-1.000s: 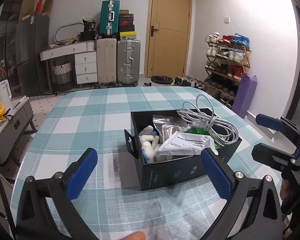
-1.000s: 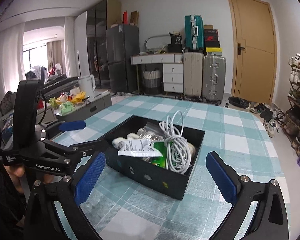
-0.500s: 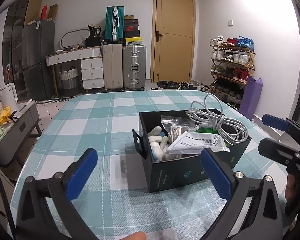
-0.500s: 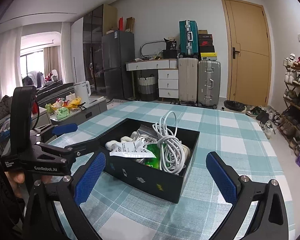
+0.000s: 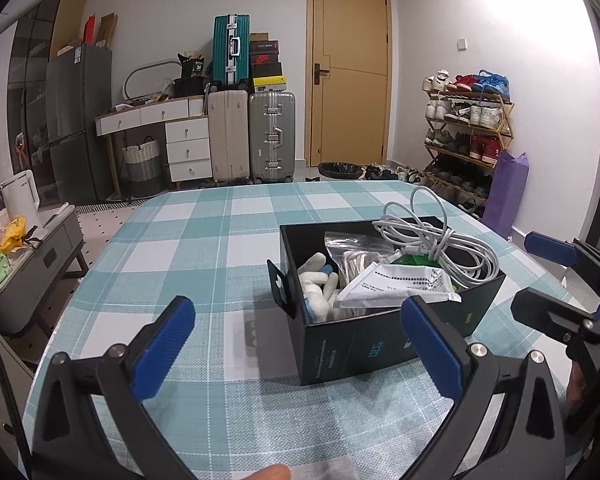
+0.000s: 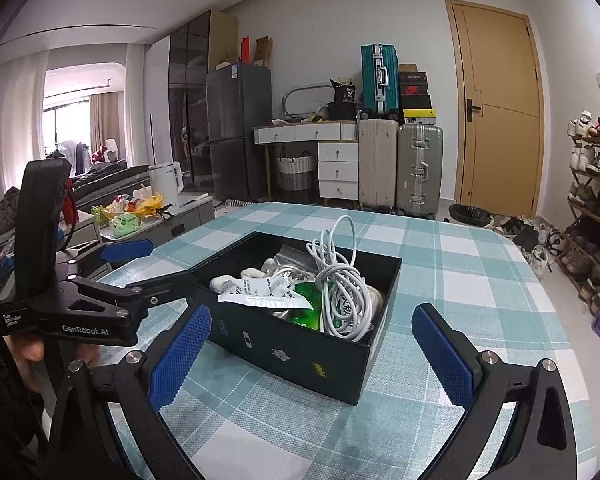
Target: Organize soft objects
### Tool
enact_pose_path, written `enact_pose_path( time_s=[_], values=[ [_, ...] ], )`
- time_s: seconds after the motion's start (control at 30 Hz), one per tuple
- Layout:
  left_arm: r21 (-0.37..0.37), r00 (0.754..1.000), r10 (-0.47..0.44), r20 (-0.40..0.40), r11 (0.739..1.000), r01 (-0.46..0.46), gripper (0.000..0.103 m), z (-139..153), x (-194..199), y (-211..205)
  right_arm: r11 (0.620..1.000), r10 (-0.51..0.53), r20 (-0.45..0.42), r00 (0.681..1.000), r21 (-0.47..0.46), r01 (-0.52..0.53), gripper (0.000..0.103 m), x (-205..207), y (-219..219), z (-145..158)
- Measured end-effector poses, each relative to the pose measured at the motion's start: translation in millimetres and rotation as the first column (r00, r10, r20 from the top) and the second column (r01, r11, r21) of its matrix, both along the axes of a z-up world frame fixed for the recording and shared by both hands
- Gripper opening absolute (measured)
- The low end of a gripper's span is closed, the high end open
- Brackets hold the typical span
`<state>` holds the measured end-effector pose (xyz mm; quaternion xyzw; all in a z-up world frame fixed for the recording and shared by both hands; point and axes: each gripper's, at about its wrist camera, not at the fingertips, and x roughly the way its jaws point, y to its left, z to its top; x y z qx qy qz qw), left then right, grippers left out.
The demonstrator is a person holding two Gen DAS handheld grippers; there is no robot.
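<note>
Beside the black box [image 5: 364,344], left claw [image 5: 296,344] and right claw [image 6: 312,348] gape empty.

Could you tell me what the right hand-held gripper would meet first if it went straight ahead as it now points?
Probably the near wall of the black box, which sits between the open fingers of the right hand-held gripper; depth is uncertain.

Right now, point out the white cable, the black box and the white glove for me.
white cable [image 5: 452,246], left wrist view, on the bundled coils.
black box [image 6: 300,356], right wrist view, on its near outer wall.
white glove [image 5: 320,280], left wrist view, on the fingers at the box's left end.
</note>
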<state>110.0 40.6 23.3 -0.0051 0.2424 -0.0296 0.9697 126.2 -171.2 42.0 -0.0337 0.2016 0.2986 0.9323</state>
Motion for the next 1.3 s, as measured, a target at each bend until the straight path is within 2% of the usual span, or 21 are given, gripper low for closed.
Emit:
enact_pose_path(
  time_s=[1.3],
  values=[
    [-0.033,1.0,0.006,-0.002,0.999,-0.006,0.103,0,2,7,1.0,-0.027,0.042,0.999,0.0,0.027,0.103,-11,-3,5]
  ],
)
